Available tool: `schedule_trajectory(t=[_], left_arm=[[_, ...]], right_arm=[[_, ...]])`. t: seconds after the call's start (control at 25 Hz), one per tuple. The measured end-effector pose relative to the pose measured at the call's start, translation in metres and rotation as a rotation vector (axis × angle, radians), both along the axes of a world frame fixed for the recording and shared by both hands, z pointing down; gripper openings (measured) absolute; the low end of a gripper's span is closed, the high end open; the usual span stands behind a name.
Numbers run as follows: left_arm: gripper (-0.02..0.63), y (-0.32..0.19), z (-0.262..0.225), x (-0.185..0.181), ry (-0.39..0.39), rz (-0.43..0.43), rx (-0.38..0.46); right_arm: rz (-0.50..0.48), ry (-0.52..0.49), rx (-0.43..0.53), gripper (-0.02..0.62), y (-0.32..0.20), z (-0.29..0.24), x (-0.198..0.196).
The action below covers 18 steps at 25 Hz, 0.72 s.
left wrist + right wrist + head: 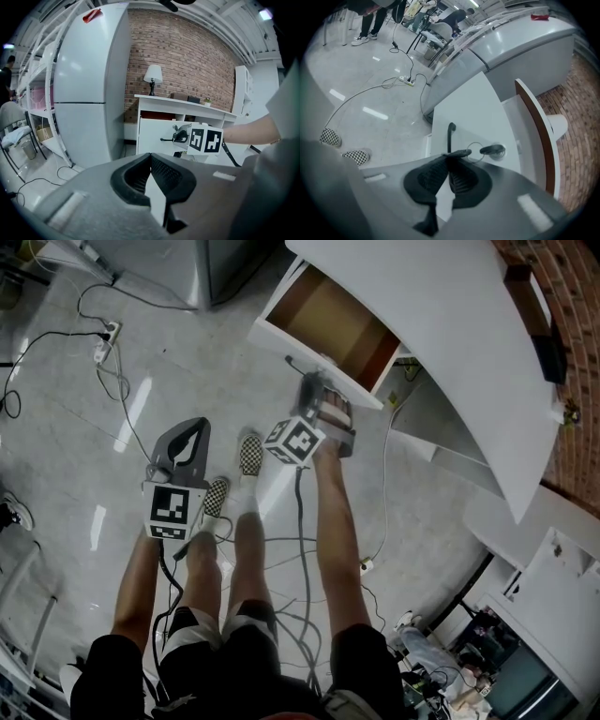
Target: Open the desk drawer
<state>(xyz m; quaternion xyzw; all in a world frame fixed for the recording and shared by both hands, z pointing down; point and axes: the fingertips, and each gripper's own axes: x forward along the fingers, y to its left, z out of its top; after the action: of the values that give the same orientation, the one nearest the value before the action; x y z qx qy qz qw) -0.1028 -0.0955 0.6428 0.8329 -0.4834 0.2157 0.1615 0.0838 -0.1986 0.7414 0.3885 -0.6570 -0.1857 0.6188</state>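
The white desk (441, 343) has its drawer (330, 322) pulled out, with the brown inside showing. In the right gripper view, my right gripper (451, 154) is shut on the lower end of the black handle (450, 133) on the white drawer front (473, 117). A key on a ring (492, 150) sits in the lock beside it. In the head view the right gripper (317, 388) is at the drawer front (309, 357). My left gripper (190, 430) hangs over the floor to the left, shut and holding nothing. Its own view shows the jaws (150, 158) together, and the drawer front (157, 133) beyond.
A grey refrigerator (89, 84) stands left of the desk. A lamp (153, 76) is on the desktop before a brick wall (187, 61). Cables and a power strip (105, 343) lie on the floor. The person's checkered shoes (249, 454) are below the drawer.
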Motion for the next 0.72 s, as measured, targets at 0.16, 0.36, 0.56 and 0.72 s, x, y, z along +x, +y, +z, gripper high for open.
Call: schedule_trajectory(t=[0.16, 0.36, 0.56, 0.72], left_arm=[[0.011, 0.004, -0.003, -0.009, -0.002, -0.005, 0.011], [0.011, 0.014, -0.003, -0.016, -0.008, -0.001, 0.021], [0.011, 0.027, -0.002, -0.026, -0.012, -0.004, 0.022], [0.011, 0.036, -0.004, -0.025, -0.013, -0.002, 0.022]], right_arm=[[-0.008, 0.003, -0.007, 0.023, 0.01, 0.0, -0.006], [-0.004, 0.003, 0.006, 0.023, 0.033, 0.006, -0.013], [-0.014, 0.006, 0.0, 0.023, 0.042, -0.002, -0.022], [-0.032, -0.002, -0.035, 0.023, 0.07, 0.012, -0.027]])
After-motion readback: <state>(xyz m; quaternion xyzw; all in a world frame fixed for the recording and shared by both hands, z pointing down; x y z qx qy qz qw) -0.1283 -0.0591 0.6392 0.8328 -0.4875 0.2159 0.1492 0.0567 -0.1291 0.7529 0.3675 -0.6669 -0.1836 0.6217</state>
